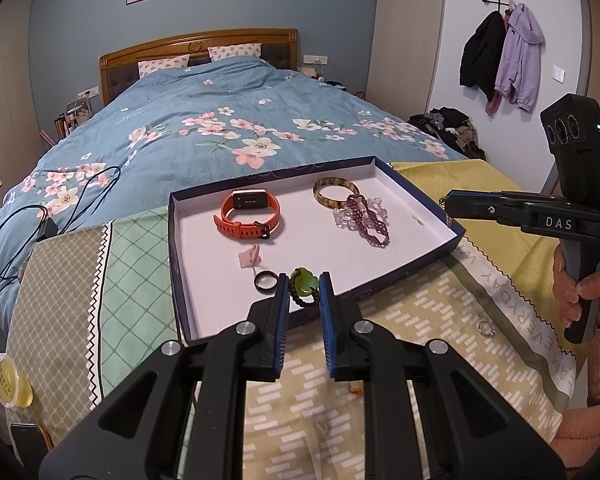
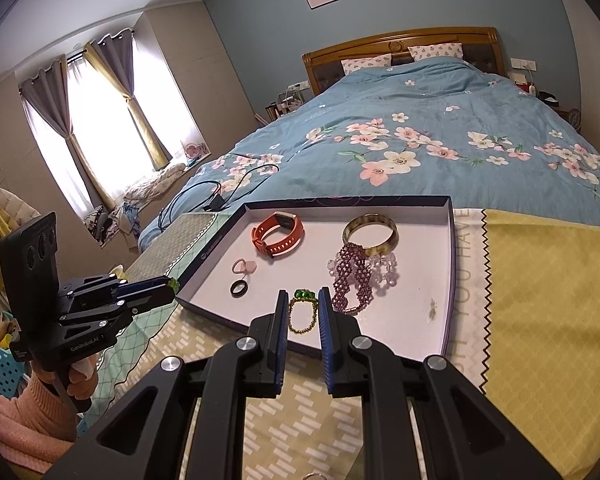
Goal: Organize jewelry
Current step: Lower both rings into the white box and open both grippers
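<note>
A dark blue tray (image 1: 420, 188) with a white floor lies on patterned cloths at the foot of a bed. In it are an orange watch (image 1: 250, 216), a tortoiseshell bangle (image 1: 336, 192), purple and clear bead bracelets (image 1: 364, 216), a pink ring (image 1: 250, 258) and a black ring (image 1: 265, 280). My left gripper (image 1: 304, 288) is shut on a dark bead loop with a green jade stone (image 1: 303, 282), over the tray's near edge. My right gripper (image 2: 303, 312) is shut on a gold bead ring with a green stone (image 2: 302, 314), also over the tray's near edge (image 2: 236, 322).
A silver ring (image 1: 486, 328) lies on the cloth right of the tray. Black cables (image 1: 40, 216) trail across the floral quilt on the left. A yellow tub (image 1: 10, 380) sits at the cloth's left edge. A hand (image 1: 576, 292) holds the right gripper's handle.
</note>
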Demonstrator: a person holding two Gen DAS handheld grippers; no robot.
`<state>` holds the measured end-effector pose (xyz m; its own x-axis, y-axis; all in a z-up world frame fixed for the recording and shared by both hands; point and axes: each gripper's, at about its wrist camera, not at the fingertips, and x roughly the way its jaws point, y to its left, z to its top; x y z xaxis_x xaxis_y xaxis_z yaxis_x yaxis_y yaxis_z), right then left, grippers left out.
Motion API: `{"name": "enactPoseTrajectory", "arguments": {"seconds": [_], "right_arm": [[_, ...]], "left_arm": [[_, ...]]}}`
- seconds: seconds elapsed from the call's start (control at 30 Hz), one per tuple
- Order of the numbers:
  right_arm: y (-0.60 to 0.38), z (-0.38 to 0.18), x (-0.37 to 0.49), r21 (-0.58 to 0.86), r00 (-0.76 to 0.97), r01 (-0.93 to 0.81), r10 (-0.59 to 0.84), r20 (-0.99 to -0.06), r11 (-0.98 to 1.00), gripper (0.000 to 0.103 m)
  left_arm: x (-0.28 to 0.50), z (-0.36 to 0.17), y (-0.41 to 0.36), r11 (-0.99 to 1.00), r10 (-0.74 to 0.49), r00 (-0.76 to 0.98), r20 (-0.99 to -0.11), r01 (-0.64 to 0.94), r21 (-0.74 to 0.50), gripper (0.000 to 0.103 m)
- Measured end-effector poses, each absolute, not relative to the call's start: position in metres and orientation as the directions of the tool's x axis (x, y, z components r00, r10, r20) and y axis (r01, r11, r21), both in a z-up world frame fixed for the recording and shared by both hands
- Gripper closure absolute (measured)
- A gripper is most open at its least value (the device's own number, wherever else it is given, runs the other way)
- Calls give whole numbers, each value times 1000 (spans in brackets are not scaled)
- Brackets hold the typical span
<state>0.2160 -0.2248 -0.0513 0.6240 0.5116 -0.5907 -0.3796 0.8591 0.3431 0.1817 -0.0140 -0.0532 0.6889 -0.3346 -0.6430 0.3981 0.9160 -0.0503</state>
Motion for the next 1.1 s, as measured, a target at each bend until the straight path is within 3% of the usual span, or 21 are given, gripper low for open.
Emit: {"name": "enactPoseTrajectory", "arguments": {"seconds": [1.1], "right_arm": [[-213, -68, 249, 332, 600, -363, 490, -632, 871, 90]], "left_arm": [[220, -65, -22, 929, -287, 687, -668, 369, -20, 88]]}}
